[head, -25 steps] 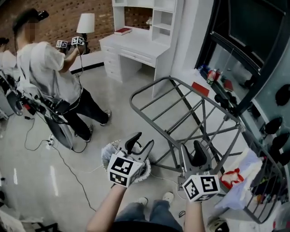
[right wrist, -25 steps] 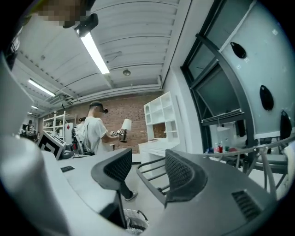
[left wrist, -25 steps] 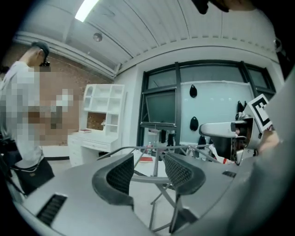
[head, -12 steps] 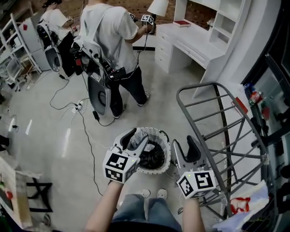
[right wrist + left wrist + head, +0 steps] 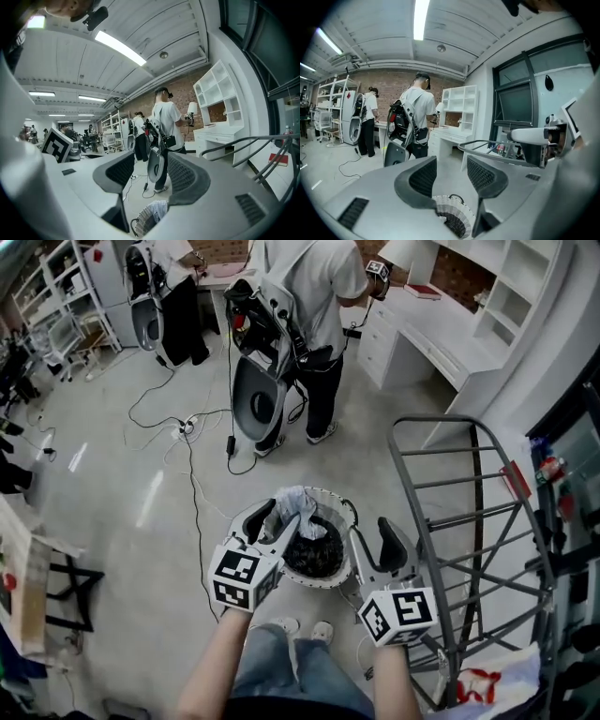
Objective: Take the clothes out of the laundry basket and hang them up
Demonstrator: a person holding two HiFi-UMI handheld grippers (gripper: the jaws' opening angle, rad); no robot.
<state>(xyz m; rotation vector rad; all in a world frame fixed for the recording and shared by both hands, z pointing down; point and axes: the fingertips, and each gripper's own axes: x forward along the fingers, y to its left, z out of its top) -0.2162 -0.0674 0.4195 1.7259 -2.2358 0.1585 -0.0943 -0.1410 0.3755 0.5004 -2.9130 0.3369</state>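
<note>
A round white wicker laundry basket (image 5: 330, 572) stands on the floor by my feet, with dark clothes (image 5: 314, 556) inside and a pale garment (image 5: 296, 502) over its far rim. My left gripper (image 5: 277, 518) hovers above the basket's left side, open and empty. My right gripper (image 5: 369, 542) is held to the basket's right, open and empty too. A grey metal drying rack (image 5: 469, 521) stands to the right. In the left gripper view the basket (image 5: 452, 211) shows below the jaws; in the right gripper view the basket (image 5: 145, 219) and pale garment (image 5: 157, 209) show low between the jaws.
A person in a white shirt (image 5: 314, 296) stands beyond the basket beside a white machine (image 5: 255, 399), with cables (image 5: 187, 442) trailing on the floor. A white desk with shelves (image 5: 450, 334) runs along the back right. Another person (image 5: 173, 287) stands at the far left. White cloth (image 5: 487, 688) lies at the rack's foot.
The head view has swung left and down, bringing the basket to the centre under both grippers. The left gripper now sits over the basket's near-left rim. Both stay open.
</note>
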